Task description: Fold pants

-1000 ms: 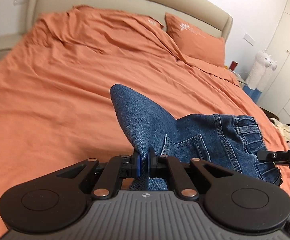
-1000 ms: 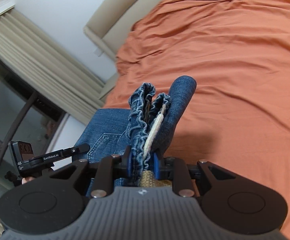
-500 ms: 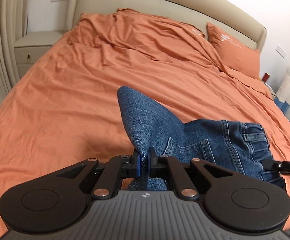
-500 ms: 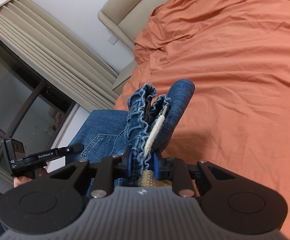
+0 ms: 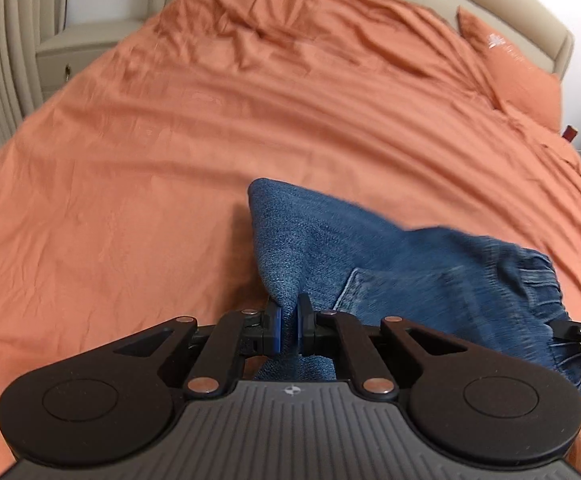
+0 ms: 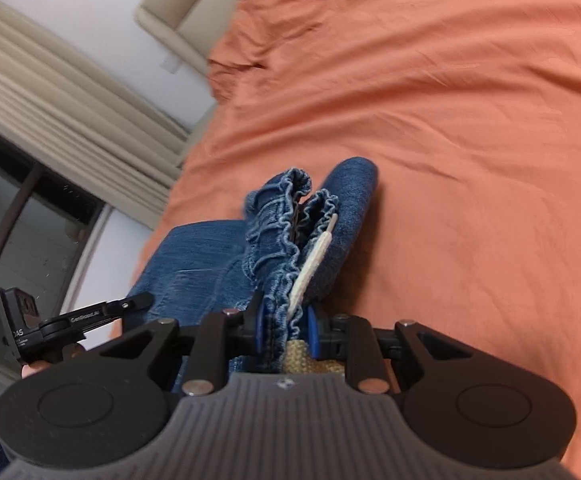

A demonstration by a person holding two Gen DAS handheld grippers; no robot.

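**Folded jeans carried above the bed, both tools engaged**

In the left wrist view, the left tool point(image 5: 288, 326) is seen clamped, jaws almost together, on a thin folded edge of the jeans point(image 5: 410, 280). From that grip the denim rises to a rounded fold and spreads to the right, where a back pocket and the gathered waistband are visible. In the right wrist view, the right tool point(image 6: 286, 330) is seen closed on the bunched elastic waistband point(image 6: 286, 232), with the jaws held apart by the thickness of the gathered layers; a white label is caught beside the band. The garment is held between the two tools and is suspended just above the orange bedsheet point(image 5: 170, 160), on which a shadow is cast beneath the fold.

Farther off, a pillow point(image 5: 510, 68), a padded headboard point(image 5: 530, 12) and a curtained window point(image 6: 50, 120) are seen.

The jeans are judged to be already doubled, since several layers are gripped at each end. Laying the bundle flat on the bed, releasing both grips and any final fold and smoothing are judged to remain.
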